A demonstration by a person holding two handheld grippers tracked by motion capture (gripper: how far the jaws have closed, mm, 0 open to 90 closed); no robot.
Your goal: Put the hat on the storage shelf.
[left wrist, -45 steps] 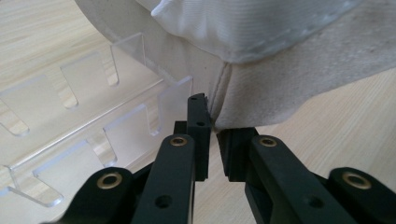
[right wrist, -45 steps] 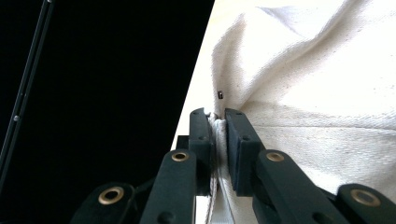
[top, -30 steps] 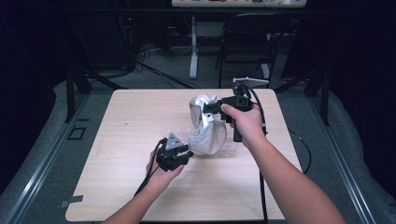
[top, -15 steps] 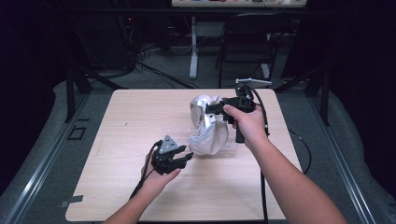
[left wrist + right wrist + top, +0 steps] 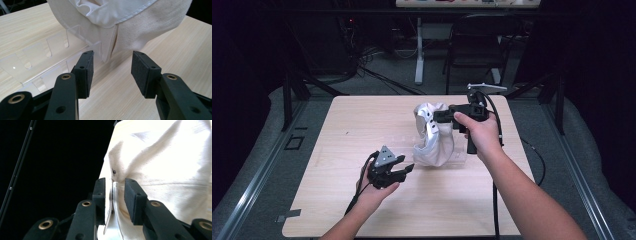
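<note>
High view: right gripper point(image 5: 438, 116) holds a white cap point(image 5: 432, 135) up off the table point(image 5: 362, 120), pinching its upper edge. The cap's lower part hangs down to a clear plastic stand point(image 5: 458, 158) on the tabletop just right of centre. Left gripper point(image 5: 404, 169) sits low, just left of the cap, jaws apart, gripping nothing.

Left gripper view: jaws wide, both pads point(image 5: 88, 71) bare, aimed at the cap's point(image 5: 140, 27) lower edge where a stiff seam or strap end hangs down between them and a bit beyond. The clear stand point(image 5: 45, 60) lies under and left of the cap, slotted, flat on the wood. No contact yet.

Right gripper view: jaws narrow, clamped on a thin fold of the cap point(image 5: 162, 170), fabric sandwiched between the pads point(image 5: 132, 200). Background is dark.

Progress, my read: one grip done, second grip pending. The left needs to go forward and close on that hanging edge before the cap can be stretched or seated.

Containers: none as such. The cap's hollow looks empty as far as visible, and the stand's slots hold nothing.
</note>
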